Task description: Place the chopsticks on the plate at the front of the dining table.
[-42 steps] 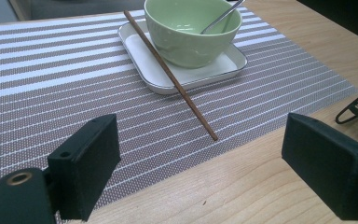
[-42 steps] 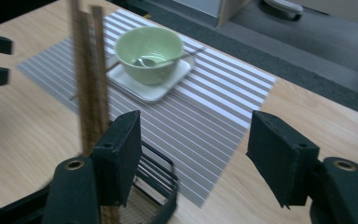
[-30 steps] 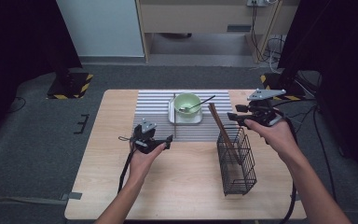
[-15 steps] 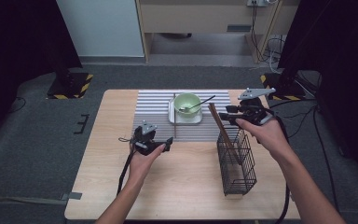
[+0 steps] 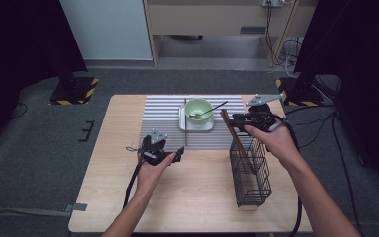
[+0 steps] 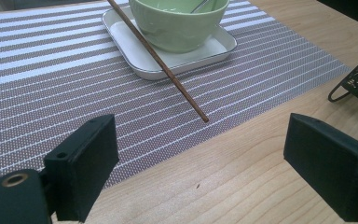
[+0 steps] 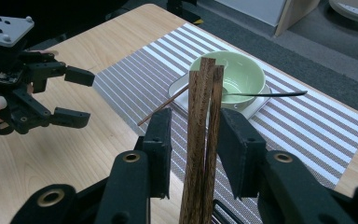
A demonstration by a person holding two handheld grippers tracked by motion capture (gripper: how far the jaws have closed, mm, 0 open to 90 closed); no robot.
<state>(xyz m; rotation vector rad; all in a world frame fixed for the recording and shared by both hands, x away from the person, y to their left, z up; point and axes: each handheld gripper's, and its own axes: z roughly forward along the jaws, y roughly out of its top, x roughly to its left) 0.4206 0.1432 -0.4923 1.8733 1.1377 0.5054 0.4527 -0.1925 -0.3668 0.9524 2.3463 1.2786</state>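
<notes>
Two flat brown wooden sticks (image 7: 205, 116) stand upright in a black wire basket (image 5: 250, 173) on the right of the table. My right gripper (image 7: 193, 135) has these wooden sticks (image 5: 232, 132) between its jaws. The jaws have just been closing; a gap still shows at the left pad, so it counts as open. My left gripper (image 5: 178, 153) hovers open and empty by the front edge of the striped mat (image 5: 163, 118). In the left gripper view, nothing lies between the jaws of my left gripper (image 6: 200, 154).
A green bowl (image 5: 198, 108) with a spoon (image 7: 270, 94) sits on a white tray (image 6: 135, 51) on the mat. A thin brown chopstick (image 6: 168, 70) leans over the tray's edge onto the mat. Bare wood lies in front of the mat.
My right gripper has moved a little left to the wooden sticks and its jaws have narrowed around them. The left hand has not moved.
</notes>
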